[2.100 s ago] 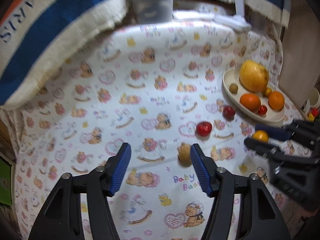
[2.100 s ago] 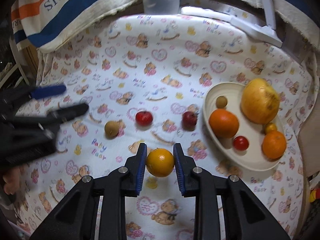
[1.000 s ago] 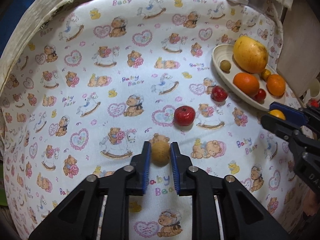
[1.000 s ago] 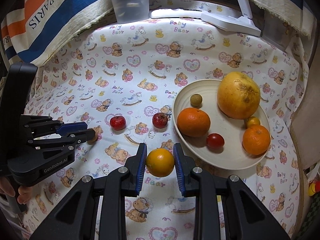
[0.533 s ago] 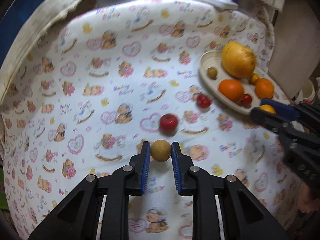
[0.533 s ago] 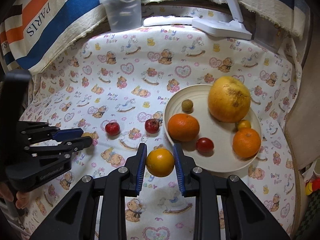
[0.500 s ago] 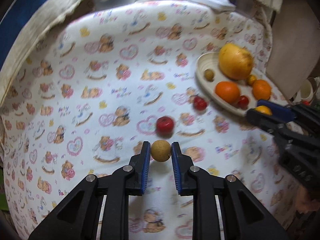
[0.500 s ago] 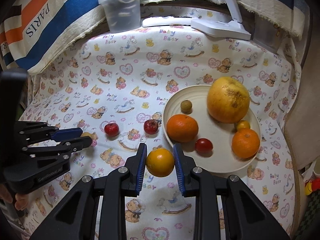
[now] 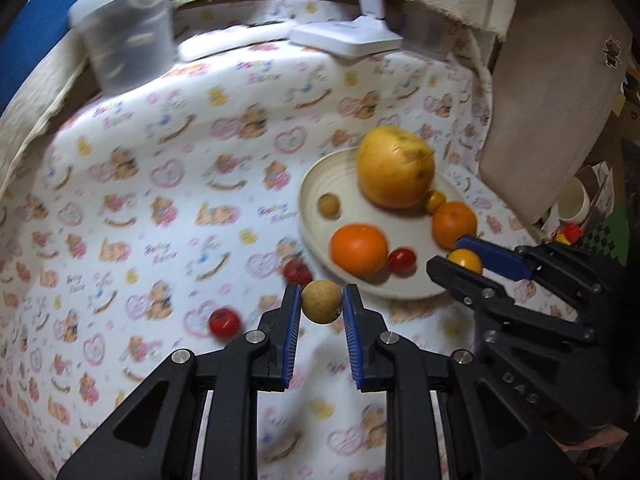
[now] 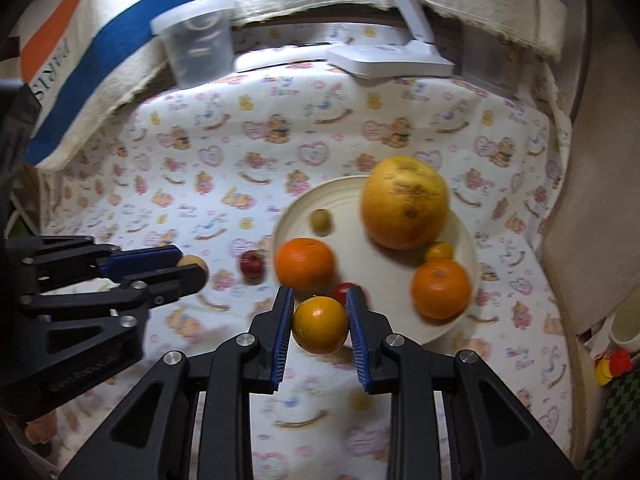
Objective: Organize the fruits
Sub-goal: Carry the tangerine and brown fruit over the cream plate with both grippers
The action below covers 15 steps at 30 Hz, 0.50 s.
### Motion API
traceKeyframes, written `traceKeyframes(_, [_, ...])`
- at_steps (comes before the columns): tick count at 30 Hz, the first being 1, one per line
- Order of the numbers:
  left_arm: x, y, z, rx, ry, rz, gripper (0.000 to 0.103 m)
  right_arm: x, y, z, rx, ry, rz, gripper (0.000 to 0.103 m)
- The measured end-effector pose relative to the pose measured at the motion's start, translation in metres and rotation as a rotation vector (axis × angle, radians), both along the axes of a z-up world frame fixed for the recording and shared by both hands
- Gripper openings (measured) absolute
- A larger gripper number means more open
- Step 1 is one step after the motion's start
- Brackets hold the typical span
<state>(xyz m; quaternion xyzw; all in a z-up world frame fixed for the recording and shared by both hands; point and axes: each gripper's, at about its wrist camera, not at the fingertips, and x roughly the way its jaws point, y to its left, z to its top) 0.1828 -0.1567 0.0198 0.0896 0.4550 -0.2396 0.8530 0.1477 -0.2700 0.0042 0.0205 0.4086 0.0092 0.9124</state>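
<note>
Now, tan fruit: a small round tan fruit (image 9: 321, 301) sits pinched between the blue pads of my left gripper (image 9: 320, 312), lifted off the cloth.
Yellow-orange fruit: my right gripper (image 10: 320, 322) is clamped on a yellow-orange fruit (image 10: 320, 324), held at the near rim of the plate (image 10: 298, 208).
Gripper pose: both point forward over the table, my left one just left of the plate, my right one at its near edge.
Plate contents: a large yellow grapefruit (image 10: 404, 202), two oranges (image 10: 306, 263), a cherry tomato (image 9: 401, 260), a small tan fruit (image 10: 321, 220) and a small yellow one (image 10: 439, 251).
Loose fruit: two small red fruits (image 9: 225, 321) lie on the bear-print cloth (image 9: 160, 184), left of the plate.
Backdrop: a clear tub (image 10: 198, 40) and a white lamp base (image 10: 388, 60) stand at the far edge.
</note>
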Motion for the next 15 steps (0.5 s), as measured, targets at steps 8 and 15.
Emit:
traceKeyframes(8, [0.034,-0.012,0.0,-0.047,-0.022,0.042,0.02,0.017,-0.038,-0.009,0.057,0.014,-0.057,0.028])
traceKeyframes(15, [0.053,-0.019,-0.011,-0.051,-0.04,0.026,0.02,0.024,-0.042,-0.03,0.065,0.05,-0.047,0.028])
